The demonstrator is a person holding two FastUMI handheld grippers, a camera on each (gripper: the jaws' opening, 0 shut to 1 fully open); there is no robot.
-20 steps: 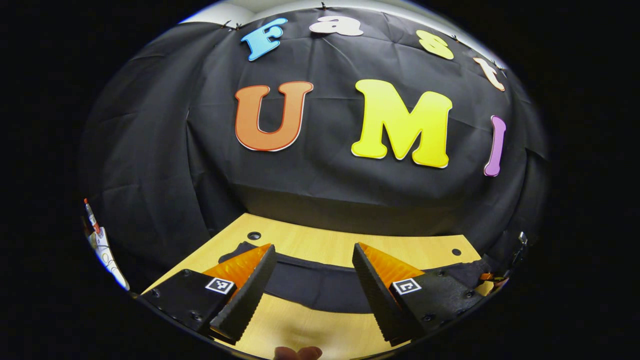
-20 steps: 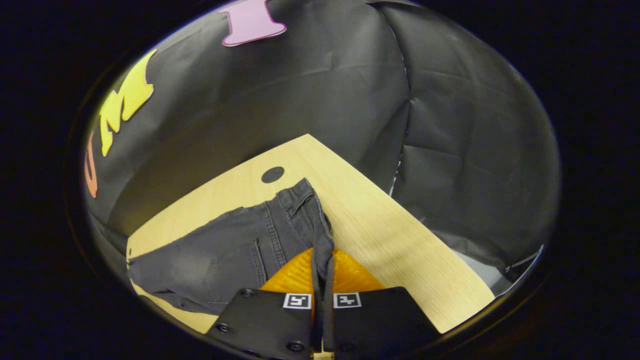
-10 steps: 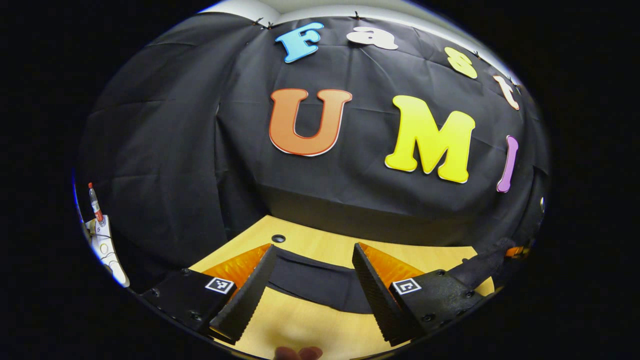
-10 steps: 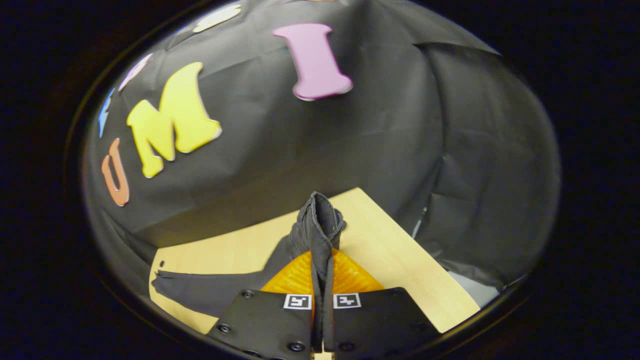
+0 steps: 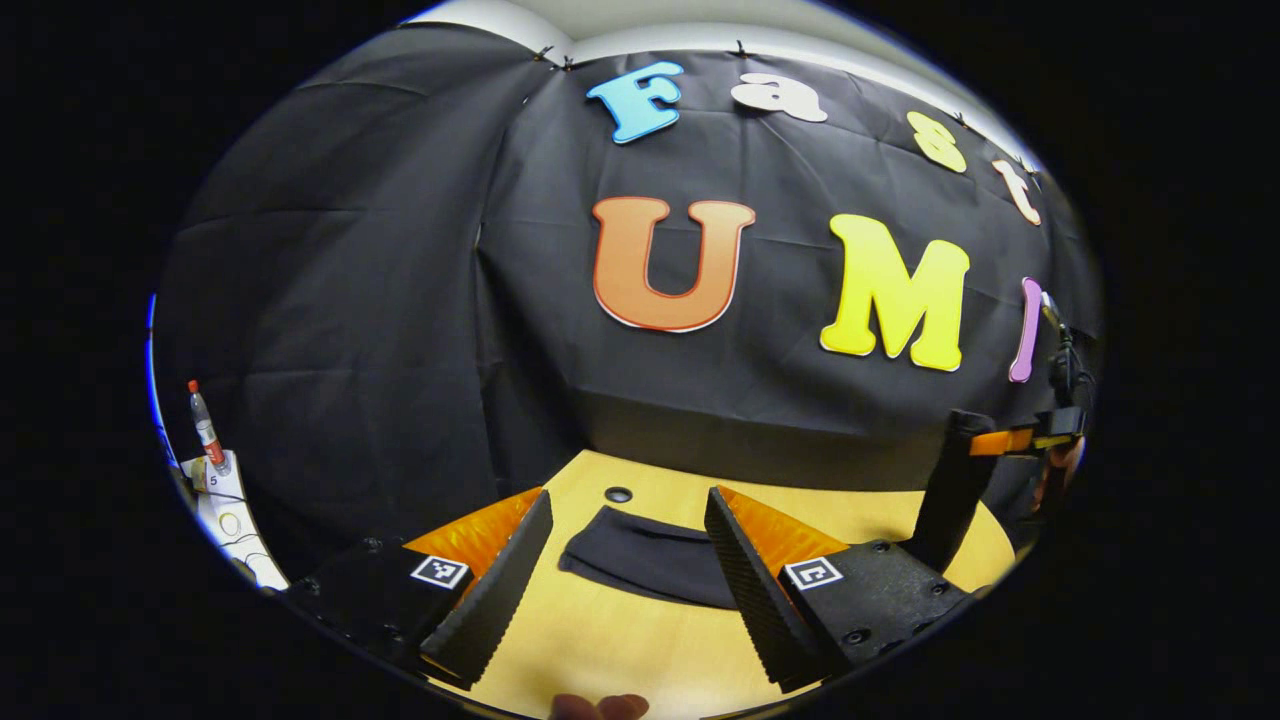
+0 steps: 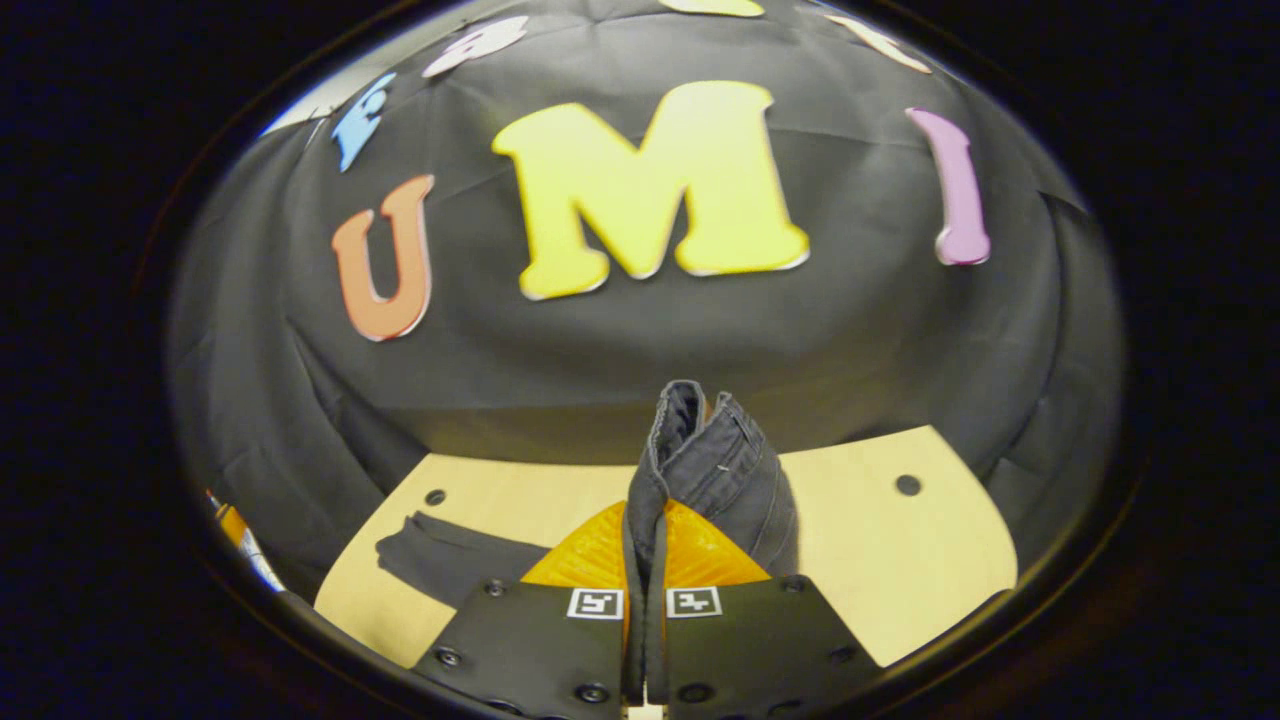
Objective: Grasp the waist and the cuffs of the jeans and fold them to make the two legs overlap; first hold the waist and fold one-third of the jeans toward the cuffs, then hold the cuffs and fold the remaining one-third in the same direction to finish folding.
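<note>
**Waist lifted, cuffs flat on table**

One pair of jeans [image 6: 700,460], two grippers, one wooden table [image 6: 880,570], two round holes in the tabletop in the right gripper view: one far left [image 6: 435,497], one far right [image 6: 908,485].

Right gripper [image 6: 645,560]: fingers clenched on bunched denim, cloth pinched in the thin slit between them, both pressing. Fold of fabric standing upright above the fingertips, raised off the table.

Left gripper [image 5: 625,560]: fingers spread wide, nothing between them, hovering over bare wood. A fingertip [image 5: 600,706] at the bottom edge of that view.

Jeans long axis running left to right across the table. Dark leg end [image 5: 640,560] lying flat, near the far-left hole [image 5: 618,494]; other end hanging from the right gripper, seen far right in the left gripper view [image 5: 1010,441] with cloth drooping below it.

Open wood near the front edge and to the right of the lifted cloth. Black cloth wall [image 5: 400,300] close behind the far edge. Small bottle [image 5: 205,428] at far left, off the table.
</note>
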